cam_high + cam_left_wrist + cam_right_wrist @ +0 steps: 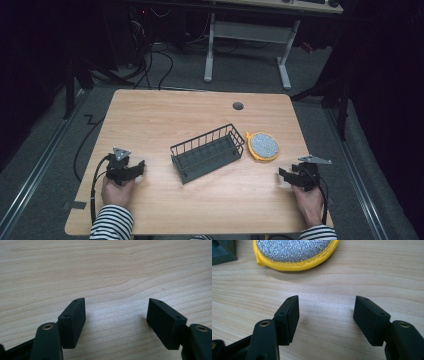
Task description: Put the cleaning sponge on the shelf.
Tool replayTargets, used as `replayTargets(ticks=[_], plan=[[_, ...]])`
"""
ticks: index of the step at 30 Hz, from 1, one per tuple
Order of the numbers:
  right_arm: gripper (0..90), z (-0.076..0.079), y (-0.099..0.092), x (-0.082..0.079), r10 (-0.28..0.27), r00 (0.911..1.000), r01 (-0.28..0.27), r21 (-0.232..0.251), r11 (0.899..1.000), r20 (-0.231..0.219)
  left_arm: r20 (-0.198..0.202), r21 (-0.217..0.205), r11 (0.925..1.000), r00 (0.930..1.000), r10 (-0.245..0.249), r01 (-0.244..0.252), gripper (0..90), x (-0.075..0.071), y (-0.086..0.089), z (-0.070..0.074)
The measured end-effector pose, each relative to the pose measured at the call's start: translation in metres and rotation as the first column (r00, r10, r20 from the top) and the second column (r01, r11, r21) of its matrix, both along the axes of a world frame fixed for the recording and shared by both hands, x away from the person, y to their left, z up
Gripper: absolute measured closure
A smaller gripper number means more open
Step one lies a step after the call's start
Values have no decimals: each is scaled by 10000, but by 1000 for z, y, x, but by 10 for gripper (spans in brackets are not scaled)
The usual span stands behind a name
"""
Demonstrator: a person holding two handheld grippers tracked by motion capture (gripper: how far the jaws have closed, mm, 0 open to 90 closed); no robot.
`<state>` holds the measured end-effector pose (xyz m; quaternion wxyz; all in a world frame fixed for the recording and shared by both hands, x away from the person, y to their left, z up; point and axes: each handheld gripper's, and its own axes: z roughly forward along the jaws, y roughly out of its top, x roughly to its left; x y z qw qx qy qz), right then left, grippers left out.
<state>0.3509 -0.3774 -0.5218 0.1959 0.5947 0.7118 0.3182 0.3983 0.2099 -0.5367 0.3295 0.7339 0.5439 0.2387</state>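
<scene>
High view, wire basket [207, 152] mid-table, grippers apart

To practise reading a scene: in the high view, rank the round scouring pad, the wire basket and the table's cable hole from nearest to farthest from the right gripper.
From the right gripper:
1. Scouring pad, yellow-rimmed, just up and left of it, right of the basket.
2. Wire basket, dark, at the table's middle, farther left.
3. Cable hole, near the table's far edge.
</scene>
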Motion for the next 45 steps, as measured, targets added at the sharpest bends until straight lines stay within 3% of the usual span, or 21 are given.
replayTargets(ticks=[3, 6, 8, 20, 27, 33, 34, 38, 40, 43, 45], plan=[[376, 5, -1, 0, 42, 9999, -39, 210, 9998, -138, -5, -6, 10000, 10000, -5, 5, 316, 0, 0, 0], [414, 11, -1, -1, 214, 9997, -219, 334, 9992, 142, -8, -9, 10000, 10000, -1, 1, 314, 0, 0, 0], [444, 20, 1, 5, 509, 9984, -527, 752, 9958, 253, -13, -17, 10000, 10000, 8, -8, 311, 0, 0, 0], [443, 41, 16, 44, 790, 9968, -778, 701, 9945, -145, -22, -26, 10000, 10000, 21, -21, 309, 0, 0, 0], [378, 48, 12, 76, 550, 9918, -445, 913, 9948, -1157, -27, -23, 10000, 10000, 23, -23, 307, 0, 0, 0], [342, 54, 10, 99, 411, 9855, -285, 786, 9965, -1645, -33, -17, 10000, 10000, 25, -25, 306, 1, 0, 0], [330, 54, 9, 109, 291, 9807, -144, 767, 9970, -1934, -33, -22, 10000, 10000, 22, -22, 306, 1, 0, 0], [328, 50, 6, 121, 156, 9734, 77, 1007, 9949, -2285, -33, -17, 10000, 10000, 20, -20, 306, 1, 0, 0], [317, 43, 6, 129, 42, 9604, 252, 1019, 9945, -2786, -35, -16, 10000, 10000, 17, -17, 306, 1, 0, 0], [317, 41, 6, 133, 39, 9577, 299, 1131, 9931, -2876, -34, -19, 10000, 10000, 20, -20, 306, 1, 0, 0], [319, 38, 9, 137, 198, 9514, 236, 1367, 9903, -3072, -35, -16, 10000, 10000, 19, -19, 305, 1, 0, 0]])
